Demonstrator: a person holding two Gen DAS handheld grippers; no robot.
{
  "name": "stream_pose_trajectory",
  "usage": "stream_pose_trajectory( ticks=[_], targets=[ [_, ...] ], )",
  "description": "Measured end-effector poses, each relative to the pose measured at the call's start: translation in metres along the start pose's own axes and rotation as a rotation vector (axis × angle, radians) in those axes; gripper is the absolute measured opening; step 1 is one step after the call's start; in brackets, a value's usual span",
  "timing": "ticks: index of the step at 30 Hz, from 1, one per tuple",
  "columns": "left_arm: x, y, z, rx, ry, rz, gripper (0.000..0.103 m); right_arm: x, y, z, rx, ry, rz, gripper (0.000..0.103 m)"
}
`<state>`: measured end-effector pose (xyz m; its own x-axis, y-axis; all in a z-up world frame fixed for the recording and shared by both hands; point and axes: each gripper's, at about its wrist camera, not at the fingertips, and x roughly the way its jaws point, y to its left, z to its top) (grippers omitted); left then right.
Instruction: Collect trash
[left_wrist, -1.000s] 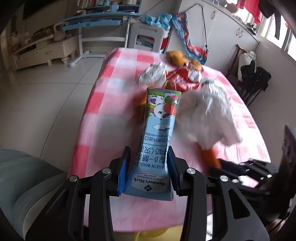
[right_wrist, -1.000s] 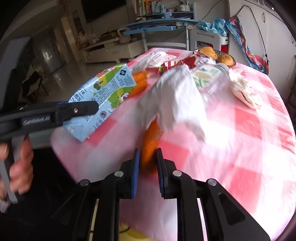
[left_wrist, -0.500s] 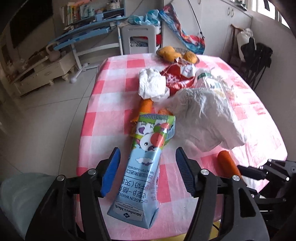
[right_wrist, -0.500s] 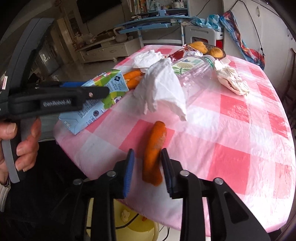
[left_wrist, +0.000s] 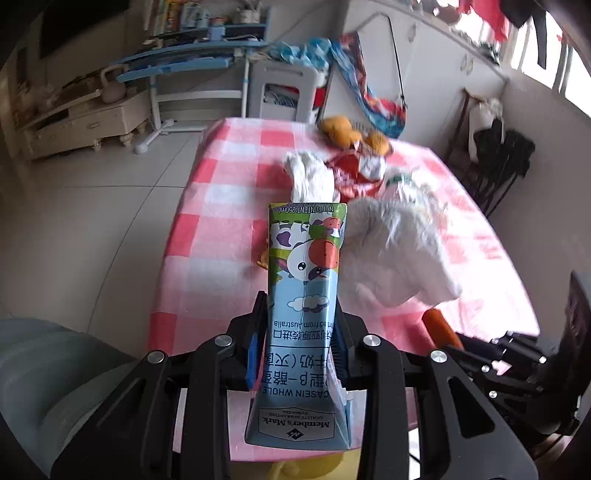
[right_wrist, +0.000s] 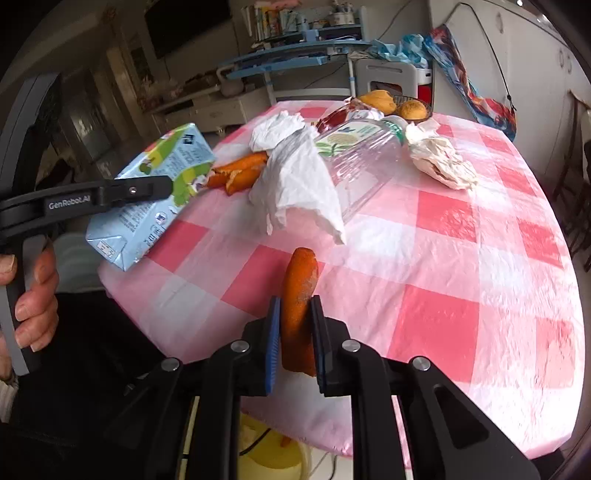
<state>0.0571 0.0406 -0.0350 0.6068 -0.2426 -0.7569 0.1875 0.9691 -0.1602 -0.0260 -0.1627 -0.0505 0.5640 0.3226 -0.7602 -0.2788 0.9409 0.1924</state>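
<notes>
Gripping milk carton (left_wrist: 303, 295), tilted downward.

My left gripper (left_wrist: 301, 347), open around the carton (left_wrist: 303, 295) half a second ago, is closing on it again; my right gripper (right_wrist: 295, 332) likewise closes back onto the carrot (right_wrist: 298, 302).

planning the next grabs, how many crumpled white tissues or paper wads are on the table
3. One wad at the far left by the orange peels, one large sheet draped mid-table over the plastic bottle, one to the bottle's right. More may be hidden.
</notes>
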Motion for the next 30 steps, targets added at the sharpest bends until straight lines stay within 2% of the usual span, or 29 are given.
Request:
stream_pose_trajectory(
  ticks=[7, 14, 24, 25, 27, 30],
  targets=[
    [-0.026, 0.005, -0.003, -0.034, -0.072, 0.001, 0.030, -0.020, -0.010, 0.000, 0.048, -0.053, 0.024, 0.017],
    [-0.043, 0.003, -0.007, -0.040, -0.120, 0.008, 0.030, -0.020, -0.011, 0.000, 0.037, -0.053, 0.021, 0.017],
    [-0.032, 0.005, -0.019, -0.056, -0.111, 0.014, 0.030, -0.002, -0.017, -0.004, 0.027, -0.005, 0.007, 0.019],
    [-0.030, 0.006, -0.020, -0.059, -0.108, 0.014, 0.030, -0.003, -0.016, -0.004, 0.019, -0.008, -0.002, 0.022],
    [-0.025, 0.007, -0.022, -0.065, -0.104, 0.015, 0.030, -0.008, -0.011, -0.001, 0.002, -0.038, -0.013, 0.050],
    [-0.018, 0.007, -0.026, -0.069, -0.088, 0.011, 0.030, -0.012, 0.003, 0.012, -0.059, -0.087, -0.033, 0.053]
  ],
)
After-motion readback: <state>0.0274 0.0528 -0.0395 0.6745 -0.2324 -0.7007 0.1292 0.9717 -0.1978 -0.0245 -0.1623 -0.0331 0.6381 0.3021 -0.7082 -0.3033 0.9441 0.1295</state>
